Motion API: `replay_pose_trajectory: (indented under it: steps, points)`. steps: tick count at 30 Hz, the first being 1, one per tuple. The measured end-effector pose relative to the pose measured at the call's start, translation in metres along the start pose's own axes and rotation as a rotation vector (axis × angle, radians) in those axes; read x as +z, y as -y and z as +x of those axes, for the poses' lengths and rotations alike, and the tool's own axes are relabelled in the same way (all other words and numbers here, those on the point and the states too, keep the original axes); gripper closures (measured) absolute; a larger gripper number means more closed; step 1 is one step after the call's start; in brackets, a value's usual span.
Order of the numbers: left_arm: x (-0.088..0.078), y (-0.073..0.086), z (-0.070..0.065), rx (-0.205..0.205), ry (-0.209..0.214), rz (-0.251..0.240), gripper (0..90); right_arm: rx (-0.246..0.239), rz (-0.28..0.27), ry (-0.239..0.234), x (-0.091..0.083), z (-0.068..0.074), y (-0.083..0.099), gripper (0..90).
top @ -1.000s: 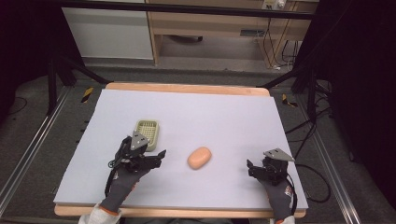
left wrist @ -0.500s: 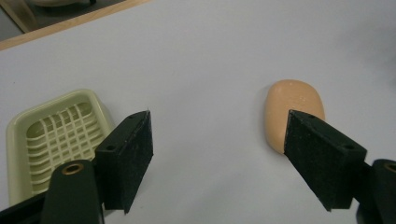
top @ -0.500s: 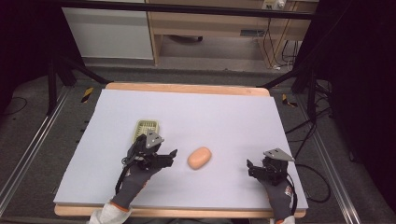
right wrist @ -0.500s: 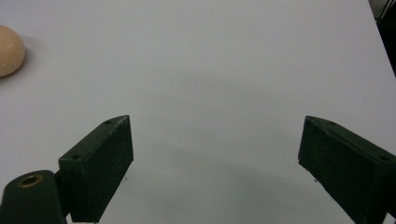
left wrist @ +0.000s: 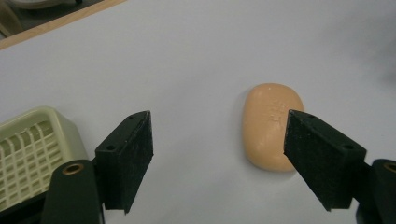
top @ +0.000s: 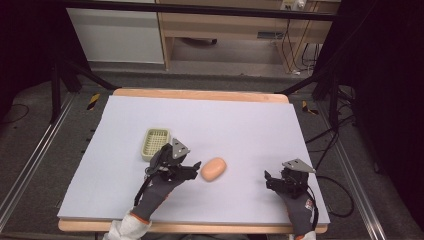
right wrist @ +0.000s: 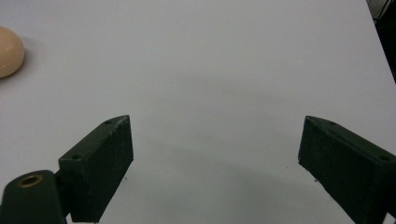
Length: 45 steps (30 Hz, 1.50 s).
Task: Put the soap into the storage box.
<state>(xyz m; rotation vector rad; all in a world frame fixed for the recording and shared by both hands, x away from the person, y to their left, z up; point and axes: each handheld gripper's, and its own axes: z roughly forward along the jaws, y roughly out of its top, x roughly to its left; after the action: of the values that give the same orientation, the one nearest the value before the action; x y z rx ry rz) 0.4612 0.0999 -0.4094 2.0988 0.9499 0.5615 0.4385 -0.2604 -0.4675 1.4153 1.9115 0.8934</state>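
Note:
An orange oval soap bar (top: 213,169) lies on the pale lilac table top (top: 235,125), a little right of centre in the left gripper view (left wrist: 271,122). My left gripper (top: 192,168) is open just left of the soap; in its own view (left wrist: 219,156) the right jaw overlaps the soap's edge and nothing is between the jaws. A pale green slotted soap dish (top: 155,142) stands behind and left of that gripper (left wrist: 32,149). My right gripper (top: 272,179) is open near the front right of the table (right wrist: 215,163), with only bare table between its jaws. The soap (right wrist: 9,51) shows at the far left there.
A wooden rim (top: 200,94) runs along the table's far edge. Beyond it stand a white cabinet (top: 115,35) and a wooden shelf unit (top: 225,30). Cables (top: 335,180) trail off the right side, past black frame legs.
My left gripper has moved right across the table, from beside the soap dish to right next to the soap. The right gripper has stayed put.

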Motion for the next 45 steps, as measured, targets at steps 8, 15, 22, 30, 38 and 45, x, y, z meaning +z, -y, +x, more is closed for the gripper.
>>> replay_pose_trajectory:
  steps: [8,15,22,30,38,45]
  points:
    - [0.01,-0.004,-0.007,0.016,0.014,0.015,23.1,0.002,0.001,-0.002,0.0,0.0,0.0,10.5]
    - [0.019,-0.008,-0.012,0.024,0.029,0.028,23.2,0.002,0.005,-0.001,0.0,0.001,0.0,10.5]
    - [0.028,-0.011,-0.018,0.036,0.05,0.042,23.0,0.002,0.005,-0.001,0.0,0.0,0.0,10.5]
    - [0.036,-0.013,-0.025,0.041,0.066,0.061,22.0,-0.003,0.006,0.001,0.001,0.0,0.0,10.5]
    - [0.045,-0.014,-0.031,0.043,0.078,0.079,20.6,-0.001,0.006,0.0,0.001,0.0,0.0,10.5]
    - [0.051,-0.015,-0.036,0.054,0.088,0.091,19.6,0.002,0.006,0.0,0.001,0.0,0.0,10.5]
